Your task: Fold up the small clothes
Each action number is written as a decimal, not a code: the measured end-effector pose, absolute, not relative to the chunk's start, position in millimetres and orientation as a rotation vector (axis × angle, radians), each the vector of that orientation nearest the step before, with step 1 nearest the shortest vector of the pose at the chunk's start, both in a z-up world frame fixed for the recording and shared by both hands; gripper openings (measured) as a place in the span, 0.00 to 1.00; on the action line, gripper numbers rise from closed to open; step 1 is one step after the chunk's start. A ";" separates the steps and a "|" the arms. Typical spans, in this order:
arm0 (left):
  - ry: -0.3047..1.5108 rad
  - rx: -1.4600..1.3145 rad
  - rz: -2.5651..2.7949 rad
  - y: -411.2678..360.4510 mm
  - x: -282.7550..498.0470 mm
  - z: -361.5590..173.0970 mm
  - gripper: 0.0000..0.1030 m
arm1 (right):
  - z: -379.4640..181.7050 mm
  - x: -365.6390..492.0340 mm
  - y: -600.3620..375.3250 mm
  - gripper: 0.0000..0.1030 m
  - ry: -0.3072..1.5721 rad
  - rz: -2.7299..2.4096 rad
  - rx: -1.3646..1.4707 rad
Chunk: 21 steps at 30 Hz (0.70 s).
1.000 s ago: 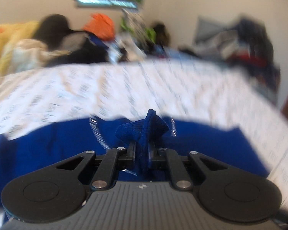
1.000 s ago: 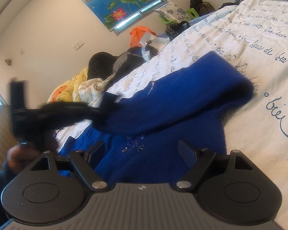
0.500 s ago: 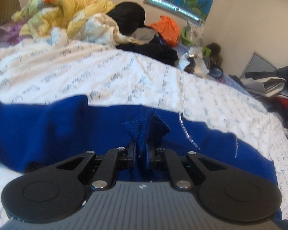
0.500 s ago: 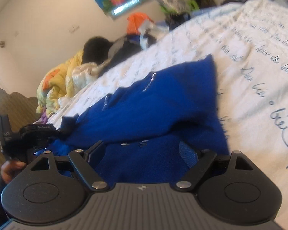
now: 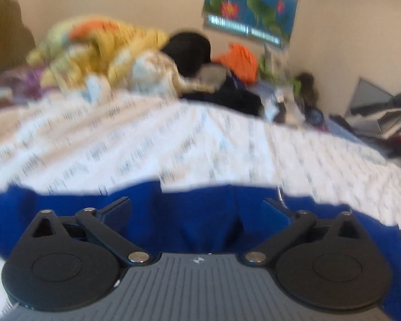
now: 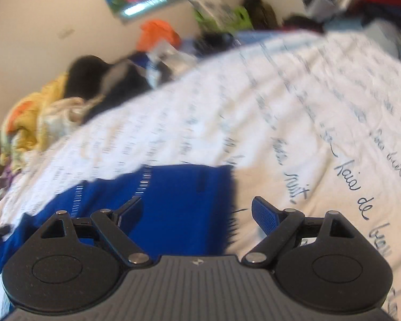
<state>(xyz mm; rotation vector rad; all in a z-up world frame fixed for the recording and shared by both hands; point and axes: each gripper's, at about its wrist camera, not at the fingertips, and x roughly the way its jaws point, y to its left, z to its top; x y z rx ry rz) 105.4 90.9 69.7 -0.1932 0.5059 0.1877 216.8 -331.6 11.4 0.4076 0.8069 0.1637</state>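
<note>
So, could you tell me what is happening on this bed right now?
A person is folding a blue garment on a white bedspread printed with handwriting, using two handheld grippers. The left gripper is opening and nothing is pinched between its fingers. The right gripper is opening too, over the garment's edge, holding nothing.

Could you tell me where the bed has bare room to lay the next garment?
Bare sheet lies beyond and right of the blue garment. The head end is crowded with yellow bedding and dark clothes.
</note>
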 end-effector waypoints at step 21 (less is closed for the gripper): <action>0.676 0.010 0.093 65.4 203.1 30.9 0.96 | 11.4 209.9 -363.5 0.28 0.760 0.202 0.551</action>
